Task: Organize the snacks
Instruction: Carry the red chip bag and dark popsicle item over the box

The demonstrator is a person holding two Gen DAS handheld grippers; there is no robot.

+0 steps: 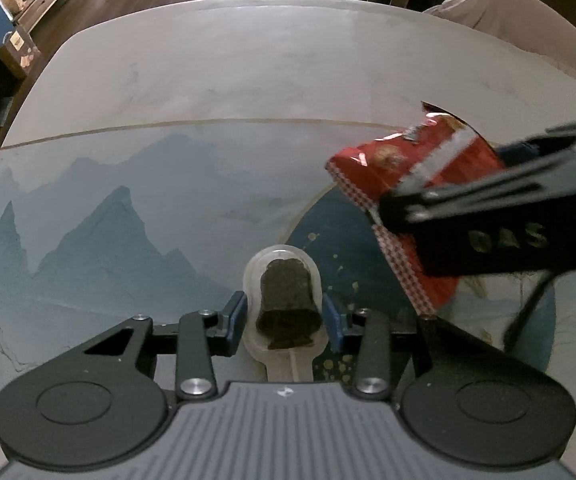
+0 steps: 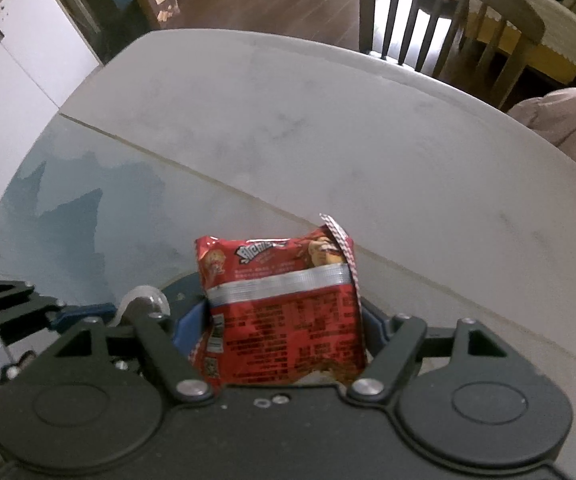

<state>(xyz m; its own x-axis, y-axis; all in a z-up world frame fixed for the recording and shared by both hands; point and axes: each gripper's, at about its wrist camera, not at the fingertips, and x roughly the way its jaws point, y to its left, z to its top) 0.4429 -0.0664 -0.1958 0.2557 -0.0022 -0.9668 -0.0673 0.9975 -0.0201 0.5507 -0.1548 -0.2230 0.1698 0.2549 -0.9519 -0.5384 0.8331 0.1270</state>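
The right gripper's black body [image 1: 504, 236] beside the red snack packet [image 1: 404, 164] reads "DAS"; the packet's print is illegible.

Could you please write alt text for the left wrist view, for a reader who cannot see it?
The left gripper points down at a table, its blue fingers on either side of a clear plastic pack with a dark snack inside. At the right, the right gripper holds a red snack bag above the table's blue mountain pattern.

both tongs share one build: the left tongs [image 1: 283, 314] and right tongs [image 2: 283, 320] have black linkage bars, silver screws, round black discs, blue pads [image 1: 235, 316] and a ribbed grey housing; white "das" lettering marks one side.
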